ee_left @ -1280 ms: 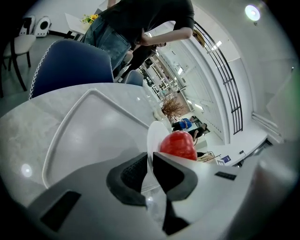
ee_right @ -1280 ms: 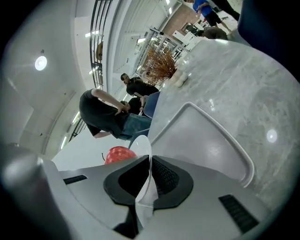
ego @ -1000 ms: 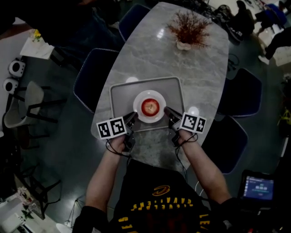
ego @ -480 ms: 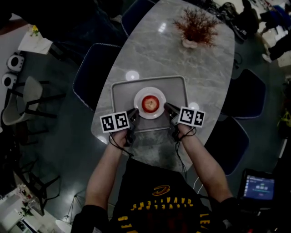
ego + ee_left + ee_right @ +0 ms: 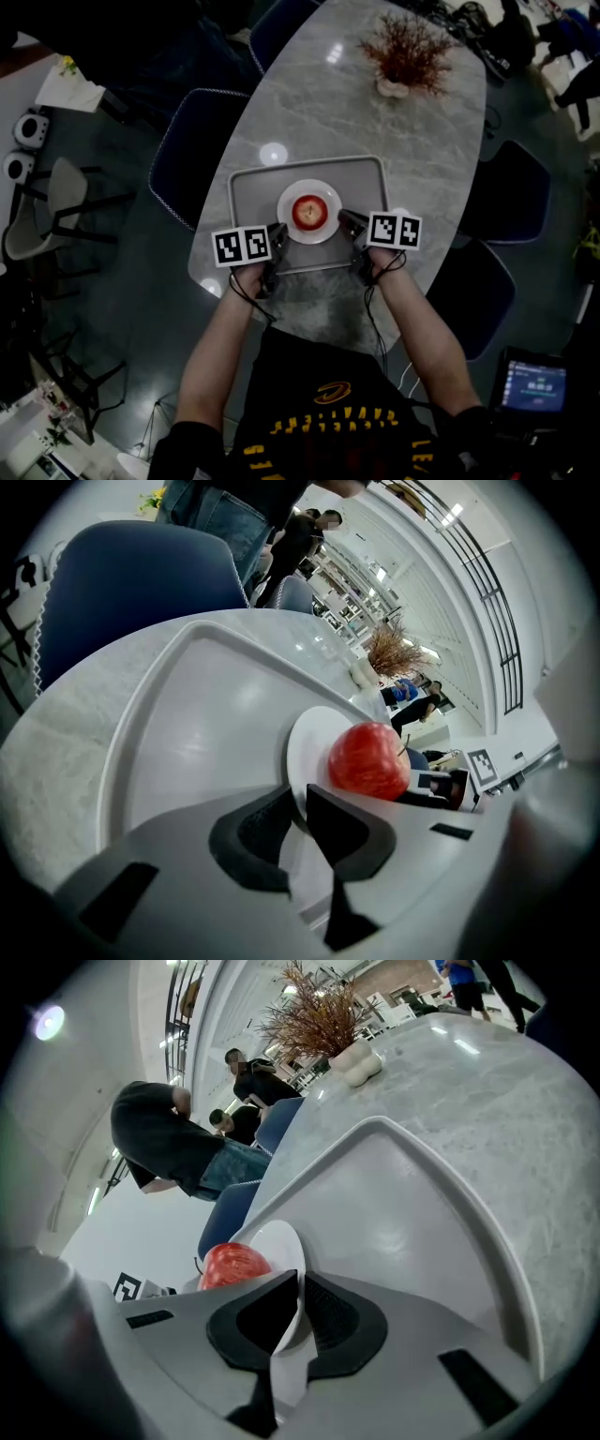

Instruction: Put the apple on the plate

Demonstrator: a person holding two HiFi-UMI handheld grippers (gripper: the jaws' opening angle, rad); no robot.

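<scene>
Apple [image 5: 310, 212] sits on the plate [image 5: 309, 237], which rests in the tray [image 5: 253, 192]: placement looks done. Left claw [image 5: 278, 234] and right claw [image 5: 345, 221] each clamp opposite edges of the plate rim.

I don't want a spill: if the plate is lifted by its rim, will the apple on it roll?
Probably, if tilted: the apple is round and sits loose on the shallow plate. The left gripper and right gripper pinch opposite edges, so it should ride level.
</scene>
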